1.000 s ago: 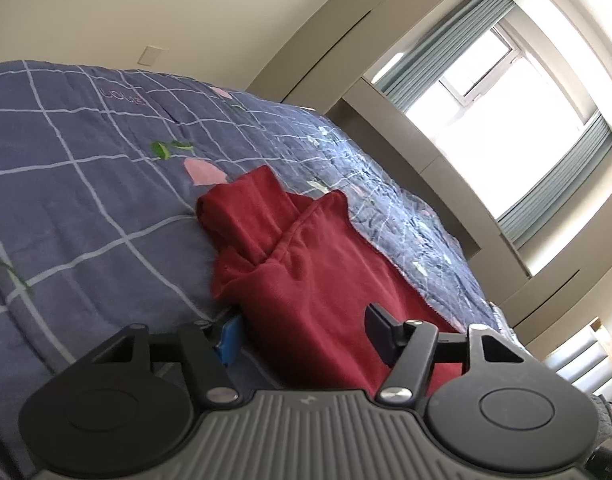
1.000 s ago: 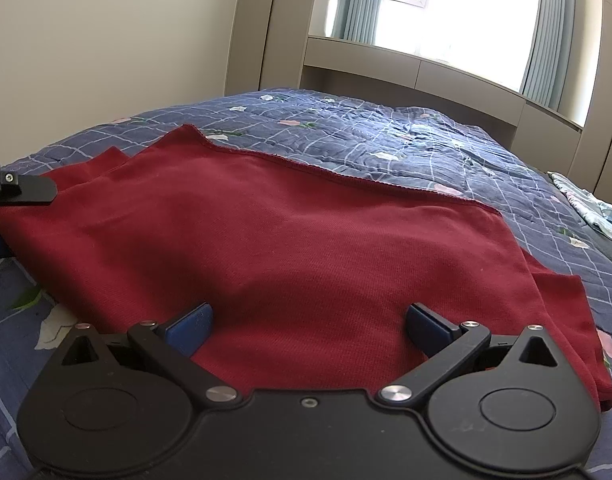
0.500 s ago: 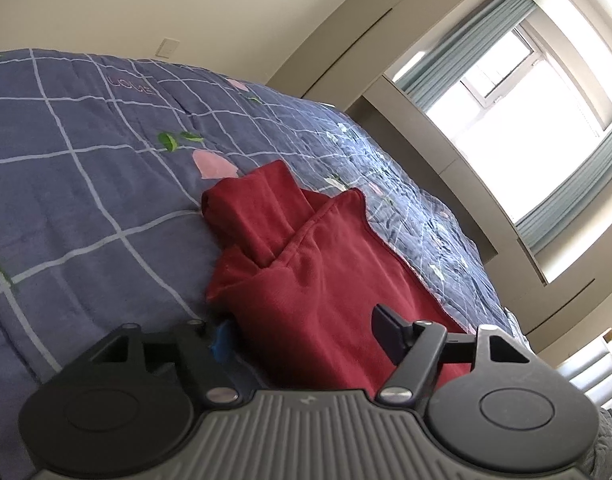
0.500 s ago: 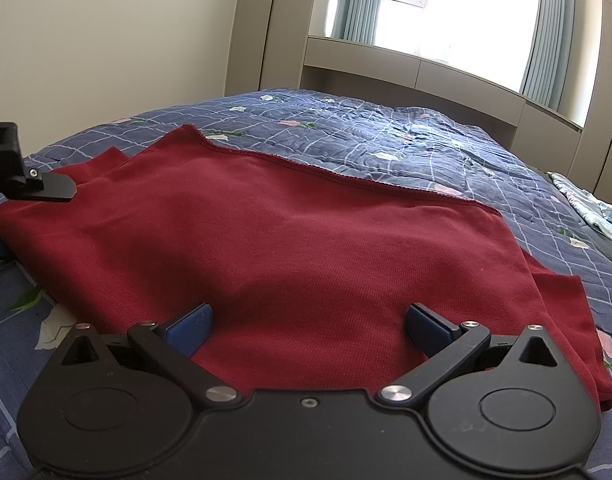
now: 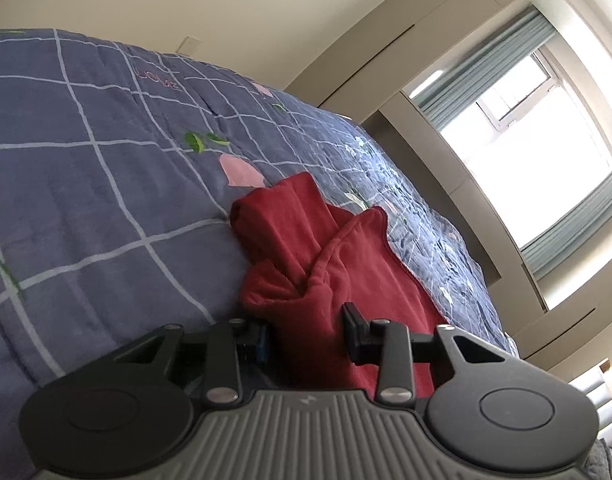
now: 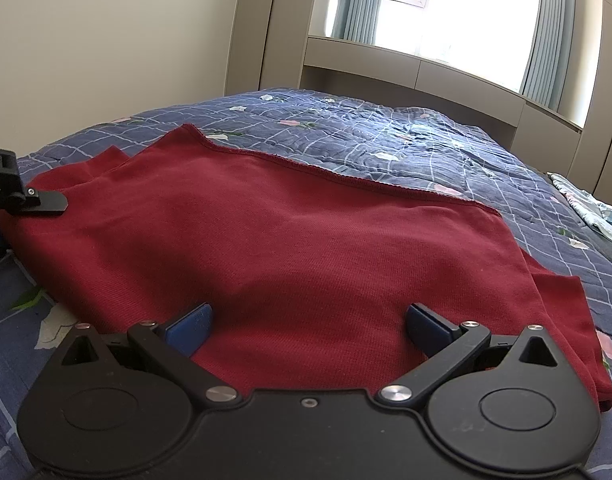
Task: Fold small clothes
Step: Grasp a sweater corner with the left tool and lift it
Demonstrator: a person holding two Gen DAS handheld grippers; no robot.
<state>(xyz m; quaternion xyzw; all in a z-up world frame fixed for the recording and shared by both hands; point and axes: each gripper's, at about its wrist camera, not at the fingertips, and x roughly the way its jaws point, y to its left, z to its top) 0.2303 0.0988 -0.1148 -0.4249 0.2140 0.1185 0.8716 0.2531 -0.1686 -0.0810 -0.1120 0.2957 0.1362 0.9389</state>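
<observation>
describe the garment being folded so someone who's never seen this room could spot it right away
A bed under a wide window is covered by a blue checked quilt with flowers. On its near part lies the red garment, spread flat: the only solid dark red thing there.
</observation>
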